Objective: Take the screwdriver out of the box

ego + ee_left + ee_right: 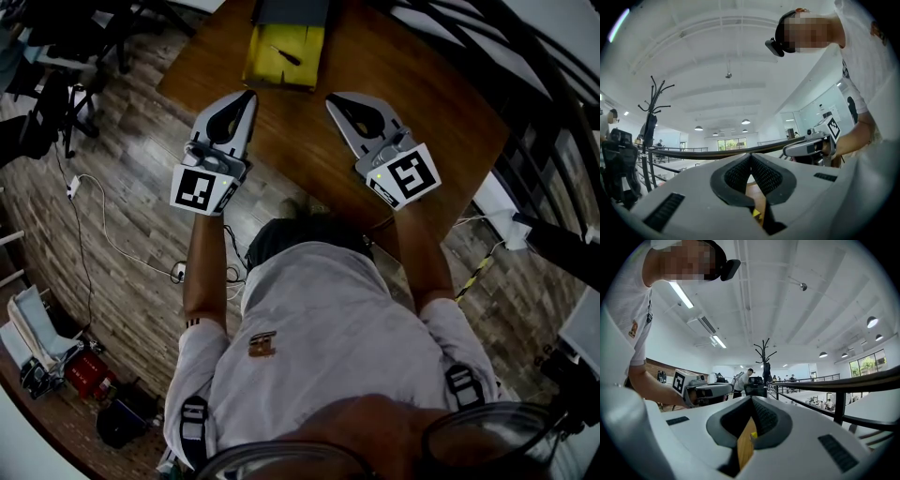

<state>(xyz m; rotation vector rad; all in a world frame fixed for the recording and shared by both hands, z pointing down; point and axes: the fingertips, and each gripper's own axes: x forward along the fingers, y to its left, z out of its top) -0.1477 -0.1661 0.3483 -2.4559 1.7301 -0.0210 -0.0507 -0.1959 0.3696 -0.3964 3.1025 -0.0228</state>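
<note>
Head view: screwdriver (289, 56) lies inside the open yellow box (267, 73) at the far end of the table (422, 103), well ahead of both grippers.
Handling: probably light, stiff and slim; pinch across its thicker end.
Materials: dark tool, yellow box, wooden table.
Left gripper (249, 96): jaws together, empty.
Right gripper (331, 99): jaws together, empty.

Box (267, 67) yellow; table (302, 150) brown; floor (122, 187) grey wood-grain planks.

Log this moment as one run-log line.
stage: pre-grasp | left gripper: jaws shut, empty | right gripper: jaws shut, empty | screwdriver: in yellow box, untouched | both grippers: over table, short of box
</note>
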